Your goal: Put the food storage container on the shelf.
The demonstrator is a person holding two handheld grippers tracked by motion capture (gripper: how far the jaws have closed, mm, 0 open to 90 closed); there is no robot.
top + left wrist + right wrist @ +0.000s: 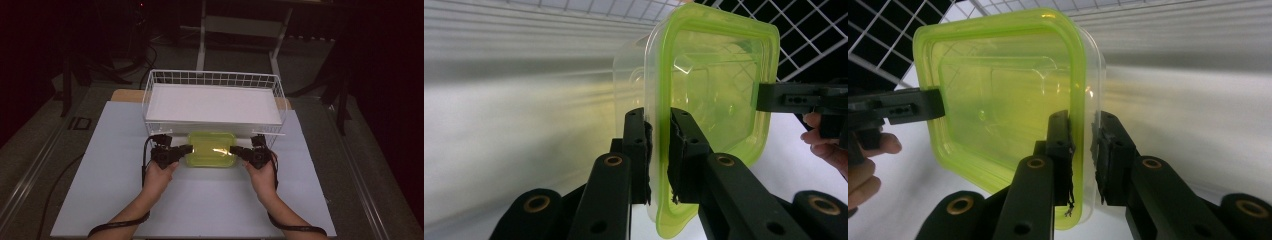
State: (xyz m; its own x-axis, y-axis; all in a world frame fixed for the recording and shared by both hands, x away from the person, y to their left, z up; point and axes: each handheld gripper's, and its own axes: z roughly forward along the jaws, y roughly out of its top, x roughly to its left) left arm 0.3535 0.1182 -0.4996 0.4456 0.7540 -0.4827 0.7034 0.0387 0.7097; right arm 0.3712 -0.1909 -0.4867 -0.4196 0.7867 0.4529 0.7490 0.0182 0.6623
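High view: forearms reach forward, left tool [186, 149] and right tool [235, 149] clamping the green container's [211, 148] opposite rims.

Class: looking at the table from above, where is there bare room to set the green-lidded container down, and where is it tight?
Bare white tabletop lies left and right of both hands and near the front edge. Tight: the strip where the lidded container, held by the left gripper and right gripper, nearly meets the wire basket.

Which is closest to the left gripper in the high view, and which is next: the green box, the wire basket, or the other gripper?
1. The green box: clamped in the jaws of the left gripper, on its left edge.
2. The right gripper: across the box, gripping its right edge.
3. The wire basket: behind the box, at the table's far side, though its front rim comes close, so this is nearly a tie with the right gripper.
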